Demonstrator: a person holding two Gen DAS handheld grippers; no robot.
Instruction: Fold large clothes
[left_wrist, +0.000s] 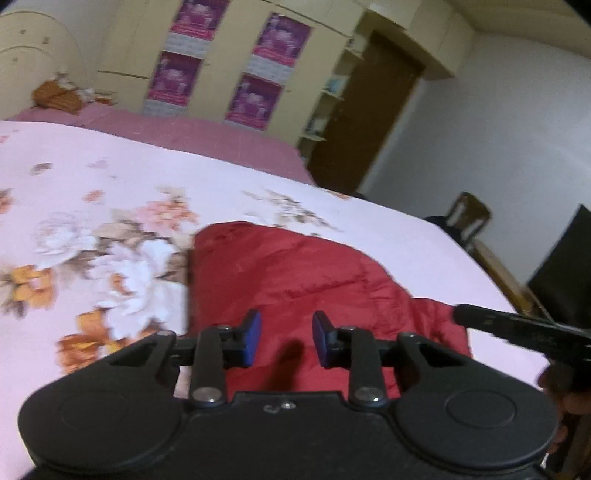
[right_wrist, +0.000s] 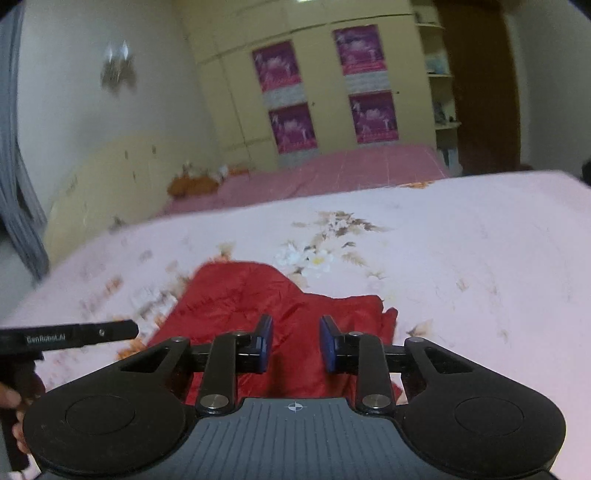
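Observation:
A red quilted garment (left_wrist: 295, 273) lies folded into a compact shape on a pink floral bedspread (left_wrist: 92, 206). My left gripper (left_wrist: 286, 341) hovers above its near edge, blue pads apart with nothing between them. In the right wrist view the same red garment (right_wrist: 236, 299) lies ahead, and my right gripper (right_wrist: 296, 343) stands over its near part, jaws apart and empty. The right gripper's black body (left_wrist: 524, 325) shows at the right edge of the left view. The left gripper's black body (right_wrist: 70, 336) reaches in from the left of the right view.
The bed's far half has a darker pink sheet (right_wrist: 351, 166) with an orange bundle (right_wrist: 192, 184) near the headboard. Cream wardrobes with purple posters (right_wrist: 291, 99), a brown door (left_wrist: 369, 110), a wooden chair (left_wrist: 469, 218) and a dark screen (left_wrist: 569, 266) stand around the bed.

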